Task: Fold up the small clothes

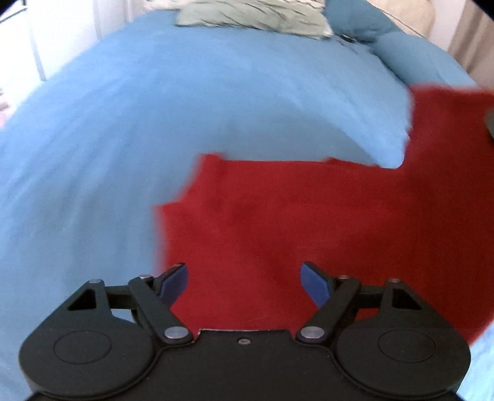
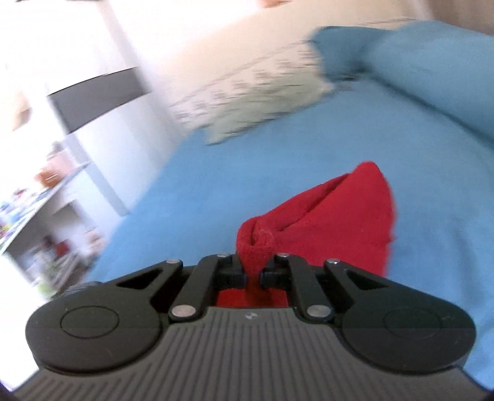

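In the left wrist view we see our left gripper [image 1: 244, 282] nearest, its jaws spread wide with nothing between the blue pads [image 1: 315, 285]. It hangs over the near part of a red garment [image 1: 308, 222] that lies spread on the blue bedspread [image 1: 123, 123]. The picture is blurred, so we cannot tell what kind of garment it is. Farther back a patterned pale green pillow [image 1: 253, 15] rests at the head of the bed, with a blue pillow [image 1: 364, 21] just beside it.

In the right wrist view our right gripper [image 2: 253, 274] is closed tight on a bunched fold of the red garment [image 2: 324, 222], which rises from the jaws above the bedspread [image 2: 200, 191]. Beyond it lie the pale green pillow [image 2: 256, 101] and the blue pillow [image 2: 416, 61]. White shelves [image 2: 46, 191] stand blurred to the left.
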